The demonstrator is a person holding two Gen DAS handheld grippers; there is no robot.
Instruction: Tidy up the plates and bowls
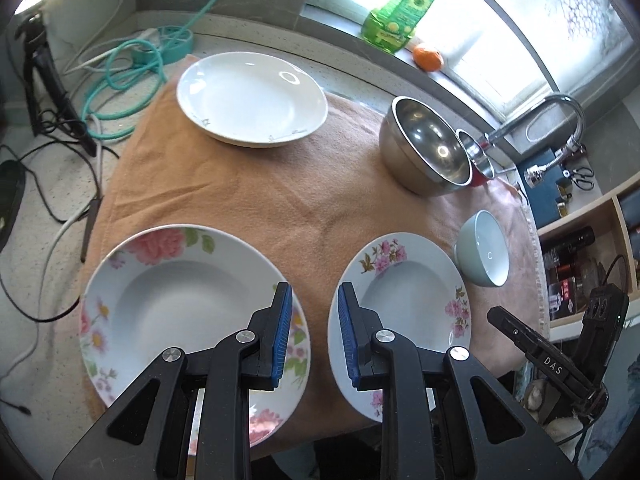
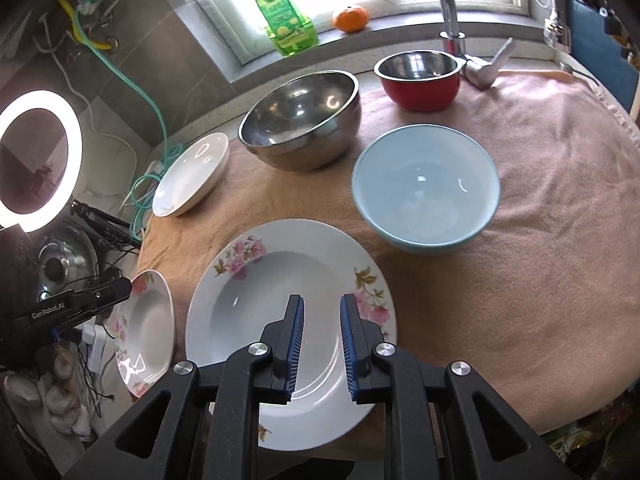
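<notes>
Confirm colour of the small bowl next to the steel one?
Red outside, bare steel inside: the small bowl. Clearest in the right wrist view.

You can read "DAS" on the right gripper, along its black finger arm. "GenRobot.AI" stands in white on the left gripper, on its black body.

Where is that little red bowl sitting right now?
In the right wrist view the red bowl stands at the far edge of the cloth, by the tap, just right of the big steel bowl and beyond the blue bowl.
</notes>
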